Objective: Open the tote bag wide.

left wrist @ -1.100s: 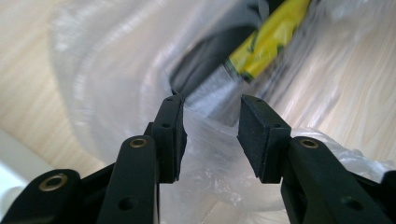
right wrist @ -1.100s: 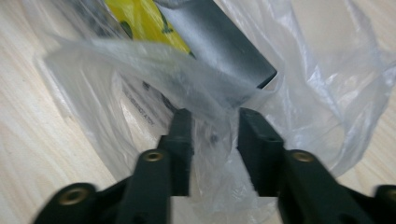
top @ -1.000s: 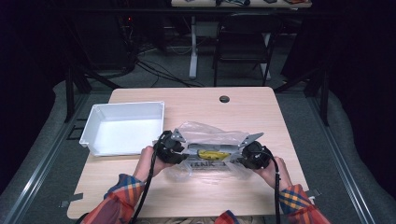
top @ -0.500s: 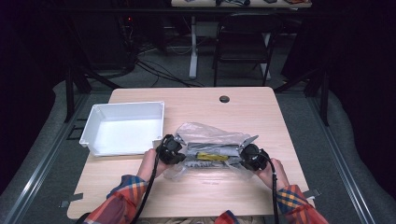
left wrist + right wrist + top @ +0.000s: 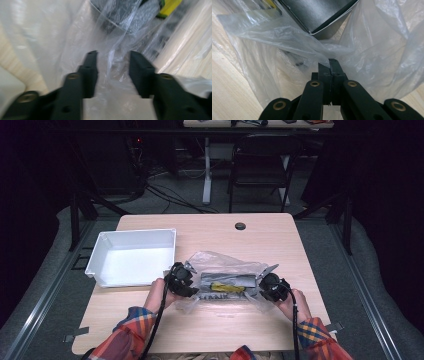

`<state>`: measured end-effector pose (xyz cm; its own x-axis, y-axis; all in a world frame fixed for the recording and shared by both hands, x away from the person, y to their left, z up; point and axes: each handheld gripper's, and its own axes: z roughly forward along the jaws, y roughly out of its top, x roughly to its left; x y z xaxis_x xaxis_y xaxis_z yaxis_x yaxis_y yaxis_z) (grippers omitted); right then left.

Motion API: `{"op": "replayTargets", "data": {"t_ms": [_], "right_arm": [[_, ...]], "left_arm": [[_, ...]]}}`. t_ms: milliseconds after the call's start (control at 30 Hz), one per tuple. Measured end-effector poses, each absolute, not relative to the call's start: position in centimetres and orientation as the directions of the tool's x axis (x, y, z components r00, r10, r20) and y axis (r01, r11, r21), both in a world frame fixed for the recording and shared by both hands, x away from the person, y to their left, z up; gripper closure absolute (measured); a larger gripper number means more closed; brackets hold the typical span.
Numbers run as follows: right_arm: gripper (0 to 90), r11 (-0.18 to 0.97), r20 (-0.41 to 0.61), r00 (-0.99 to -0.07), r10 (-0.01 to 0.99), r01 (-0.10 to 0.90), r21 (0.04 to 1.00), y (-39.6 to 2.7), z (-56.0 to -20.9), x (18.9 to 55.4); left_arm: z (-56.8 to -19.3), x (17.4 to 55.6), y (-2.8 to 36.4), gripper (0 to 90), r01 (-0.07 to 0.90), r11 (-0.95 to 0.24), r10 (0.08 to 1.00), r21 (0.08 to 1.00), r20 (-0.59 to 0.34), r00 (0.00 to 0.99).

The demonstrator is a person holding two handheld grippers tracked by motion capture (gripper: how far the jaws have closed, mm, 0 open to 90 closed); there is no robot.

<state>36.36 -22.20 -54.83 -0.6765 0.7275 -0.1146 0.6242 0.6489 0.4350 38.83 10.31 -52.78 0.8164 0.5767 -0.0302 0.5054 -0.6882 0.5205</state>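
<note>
On the worktop [image 5: 250, 227], the crinkled clear plastic bag [image 5: 225, 265] lies between both grippers: right gripper [image 5: 329, 65] clenched on its film, left gripper [image 5: 112, 67] just opening, film loose between its jaws.

The left gripper [image 5: 113, 61] has its two black jaws apart, having just opened, with crinkled clear plastic bag [image 5: 75, 37] film between them, no pad pressing it. At twelve o'clock a dark box [image 5: 125, 15] lies inside; at one o'clock, a yellow patch [image 5: 170, 7]; pale wooden table [image 5: 192, 62] at three
</note>
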Motion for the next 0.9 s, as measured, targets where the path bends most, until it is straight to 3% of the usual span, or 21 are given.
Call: {"op": "replayTargets", "data": {"t_ms": [100, 233, 367, 600, 900], "right_arm": [[89.5, 0.658, -0.114, -0.685, 0.719, 0.619, 0.428, -22.4, -54.4, 36.4], [86.2, 0.642, -0.098, -0.681, 0.726, 0.62, 0.451, -22.7, -54.0, 36.4], [82.8, 0.637, -0.089, -0.682, 0.726, 0.618, 0.46, -22.7, -53.9, 36.4], [83.1, 0.641, -0.093, -0.683, 0.725, 0.62, 0.452, -22.5, -54.2, 36.5], [84.0, 0.644, -0.094, -0.684, 0.724, 0.62, 0.449, -22.5, -54.4, 36.5]], "left_arm": [[-51.6, 37.9, 10.1, 53.6, 0.465, -0.678, 0.561, 0.57, -0.007, 0.827], [-51.5, 37.2, 9.1, 58.7, 0.431, -0.698, 0.537, 0.571, 0.02, 0.844], [-52.6, 37.3, 8.7, 72.4, 0.424, -0.726, 0.545, 0.542, 0.078, 0.835], [-53.7, 37.5, 8.5, 88.9, 0.429, -0.73, 0.546, 0.533, 0.076, 0.834], [-54.0, 37.8, 8.7, 90.0, 0.439, -0.743, 0.531, 0.505, 0.045, 0.846]]}}
